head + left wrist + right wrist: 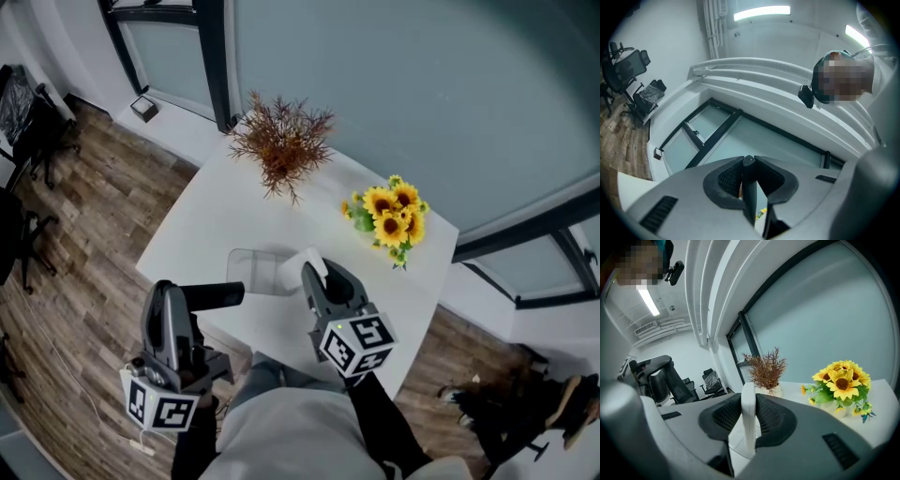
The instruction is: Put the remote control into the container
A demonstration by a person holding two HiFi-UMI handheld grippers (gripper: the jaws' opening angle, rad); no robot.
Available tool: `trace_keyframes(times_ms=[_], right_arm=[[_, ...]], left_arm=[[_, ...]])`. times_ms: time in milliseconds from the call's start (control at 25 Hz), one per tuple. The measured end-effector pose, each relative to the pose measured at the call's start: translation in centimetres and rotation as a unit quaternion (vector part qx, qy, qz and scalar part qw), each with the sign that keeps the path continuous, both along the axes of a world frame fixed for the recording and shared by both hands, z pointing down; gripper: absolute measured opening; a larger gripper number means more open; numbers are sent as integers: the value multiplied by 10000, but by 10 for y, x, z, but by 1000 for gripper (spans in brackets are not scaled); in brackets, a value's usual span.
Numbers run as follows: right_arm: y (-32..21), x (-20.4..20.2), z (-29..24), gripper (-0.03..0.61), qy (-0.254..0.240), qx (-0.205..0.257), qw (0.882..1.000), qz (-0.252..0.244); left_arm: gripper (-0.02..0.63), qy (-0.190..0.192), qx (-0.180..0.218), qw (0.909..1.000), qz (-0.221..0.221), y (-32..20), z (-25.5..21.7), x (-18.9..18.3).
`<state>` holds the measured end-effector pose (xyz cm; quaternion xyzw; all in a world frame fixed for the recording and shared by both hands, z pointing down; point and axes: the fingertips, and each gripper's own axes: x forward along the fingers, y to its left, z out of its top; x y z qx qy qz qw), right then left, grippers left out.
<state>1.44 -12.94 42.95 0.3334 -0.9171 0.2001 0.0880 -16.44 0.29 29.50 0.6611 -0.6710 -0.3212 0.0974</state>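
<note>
- Head view, bench [192, 234]: white top, set against frosted glass panels, with wood floor [84, 216] to its left.
- Clear container [251, 270]: shallow and see-through. It sits on the near part of the bench, between my two tongs. I cannot tell what lies in it.
- Left tongs [178, 296]: pressed onto a black remote control [214, 296]. The remote is held roughly level, with its free end pointing toward the container's left side. The left gripper view shows these tongs [749, 161] gripping the remote [749, 199] edge-on between both pads.
- Right tongs [315, 277]: pinching a white remote control [315, 261], whose tip shows at the container's right edge. I cannot tell whether it touches the container. The right gripper view shows the remote [748, 418] as a thin white edge between the two dark pads.
- Dried red-brown plant [281, 141]: stands at the far end of the bench, well apart from the container.
- Sunflowers [392, 216]: yellow bunch with green leaves, at the right side of the bench.
- Office chairs [670, 380]: dark, seen beyond the bench in the right gripper view.
</note>
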Motion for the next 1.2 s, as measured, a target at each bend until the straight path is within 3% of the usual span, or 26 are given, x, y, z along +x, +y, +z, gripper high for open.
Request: trace_keyframes(times_ms=[1200], right_arm=[[3, -2, 16, 92, 94, -116, 9999, -41]], left_arm=[[71, 49, -16, 10000, -41, 1, 3, -1]])
